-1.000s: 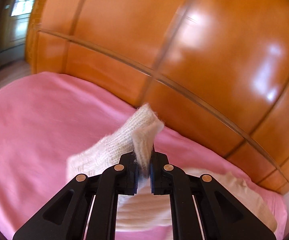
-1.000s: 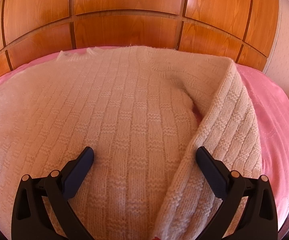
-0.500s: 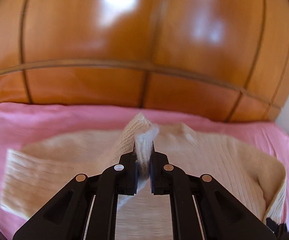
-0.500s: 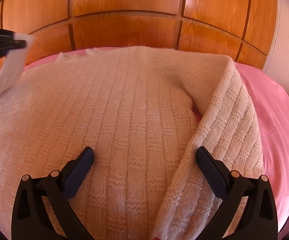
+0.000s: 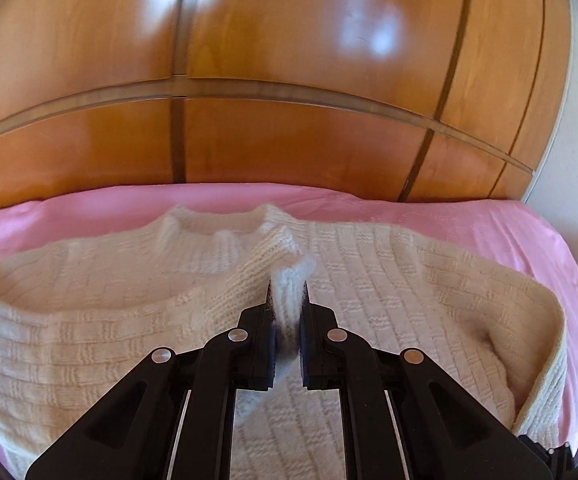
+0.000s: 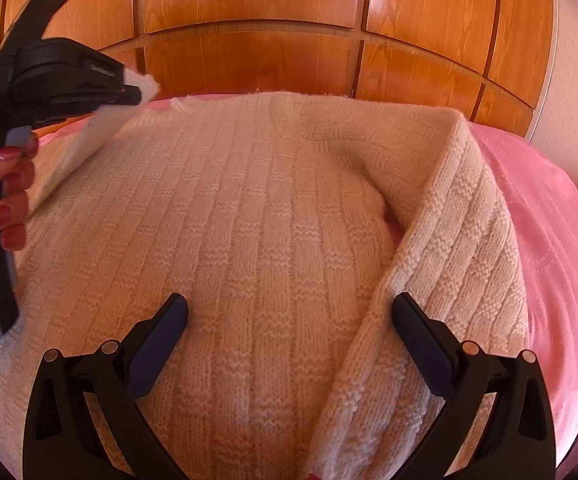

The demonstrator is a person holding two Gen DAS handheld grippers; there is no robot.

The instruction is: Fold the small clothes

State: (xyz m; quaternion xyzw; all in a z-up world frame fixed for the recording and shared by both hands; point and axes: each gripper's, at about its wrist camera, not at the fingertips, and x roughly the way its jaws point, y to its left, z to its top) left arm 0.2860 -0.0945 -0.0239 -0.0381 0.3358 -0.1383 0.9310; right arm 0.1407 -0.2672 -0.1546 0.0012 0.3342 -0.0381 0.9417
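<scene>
In the left wrist view, a cream knitted sweater (image 5: 389,300) is spread over a pink bed (image 5: 509,232) in front of a wooden headboard (image 5: 289,80). A sleeve cuff (image 5: 289,280) is pinched between the clenched fingers of the left gripper (image 5: 287,344) and held up above the sweater's body.

In the right wrist view, the right gripper (image 6: 289,320) is seen with its fingers spread wide apart, released, over the sweater (image 6: 249,220). The other sleeve (image 6: 461,220) is laid folded along the right side. The left gripper (image 6: 129,94) is held by a hand (image 6: 11,196) with red nails.
</scene>
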